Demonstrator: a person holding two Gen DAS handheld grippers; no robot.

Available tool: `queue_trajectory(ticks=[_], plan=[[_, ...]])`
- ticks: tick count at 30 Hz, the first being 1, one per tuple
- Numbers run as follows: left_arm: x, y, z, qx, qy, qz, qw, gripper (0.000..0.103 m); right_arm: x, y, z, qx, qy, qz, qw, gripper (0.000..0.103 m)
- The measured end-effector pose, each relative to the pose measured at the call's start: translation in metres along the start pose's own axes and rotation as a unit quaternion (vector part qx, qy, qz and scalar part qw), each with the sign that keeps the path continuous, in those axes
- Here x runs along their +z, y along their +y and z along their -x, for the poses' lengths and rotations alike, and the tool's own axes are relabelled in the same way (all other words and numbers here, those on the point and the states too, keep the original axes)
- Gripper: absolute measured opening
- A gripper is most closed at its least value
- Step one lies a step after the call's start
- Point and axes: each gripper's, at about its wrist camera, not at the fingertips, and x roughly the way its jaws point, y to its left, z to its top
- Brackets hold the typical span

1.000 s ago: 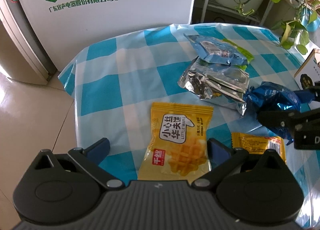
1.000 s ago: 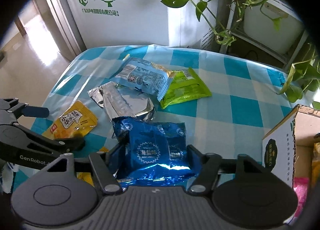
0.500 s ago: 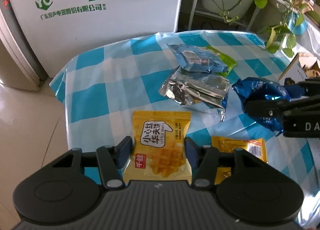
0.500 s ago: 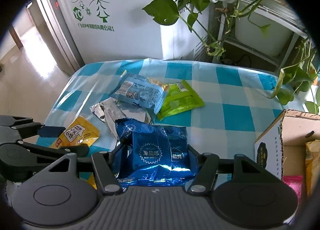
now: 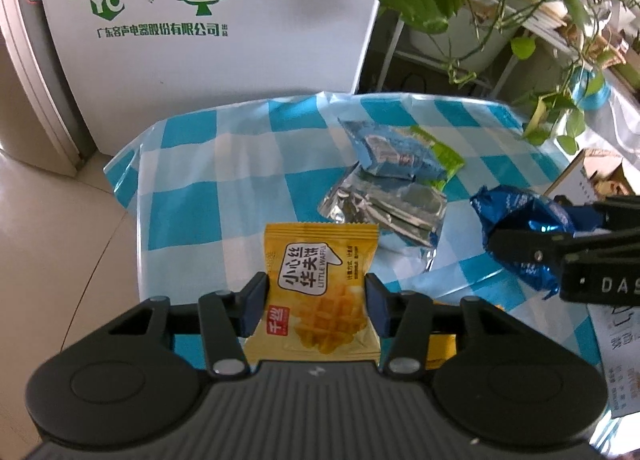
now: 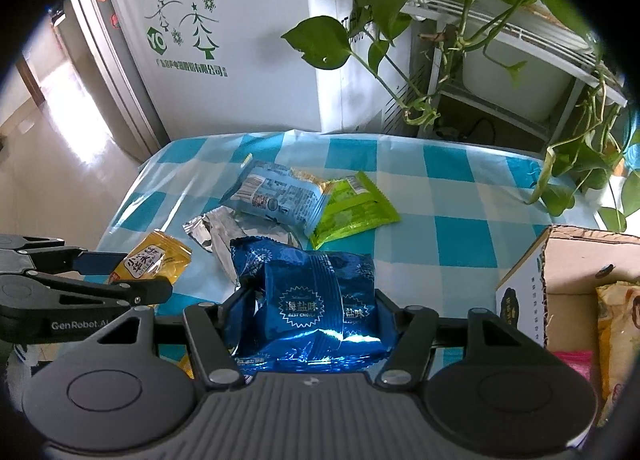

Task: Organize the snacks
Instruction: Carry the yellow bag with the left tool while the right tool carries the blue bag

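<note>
My left gripper (image 5: 316, 306) is shut on a yellow waffle snack packet (image 5: 320, 292) and holds it above the table; it also shows in the right wrist view (image 6: 150, 262). My right gripper (image 6: 308, 324) is shut on a dark blue snack bag (image 6: 310, 300), lifted off the table; the bag also shows in the left wrist view (image 5: 520, 225). A light blue packet (image 6: 276, 195), a green packet (image 6: 354, 207) and a silver foil bag (image 6: 228, 232) lie on the checked tablecloth (image 6: 440, 195).
An open cardboard box (image 6: 532, 292) with snacks inside stands at the right table edge. Another yellow packet (image 5: 440, 344) lies under my left gripper. A white fridge (image 5: 224, 19) and potted vines (image 6: 460, 19) stand behind the table.
My left gripper closed on the yellow waffle packet and lifted it. My right gripper rose with the blue bag.
</note>
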Motion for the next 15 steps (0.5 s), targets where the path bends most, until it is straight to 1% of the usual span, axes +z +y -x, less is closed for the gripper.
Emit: queue_trajectory(ticks=[4, 10, 15], plan=[[0.002, -0.003, 0.006, 0.002, -0.011, -0.002, 0.9999, 0.05, 0.001, 0.002, 0.004, -0.001, -0.004, -0.001, 1.0, 0.068], [0.006, -0.011, 0.016, 0.004, -0.035, -0.011, 0.9993, 0.05, 0.004, 0.006, 0.021, 0.004, -0.024, -0.009, 1.0, 0.068], [0.01, -0.02, 0.024, -0.003, -0.05, -0.012, 0.9987, 0.05, 0.005, 0.005, 0.037, 0.0, -0.039, -0.023, 0.999, 0.068]])
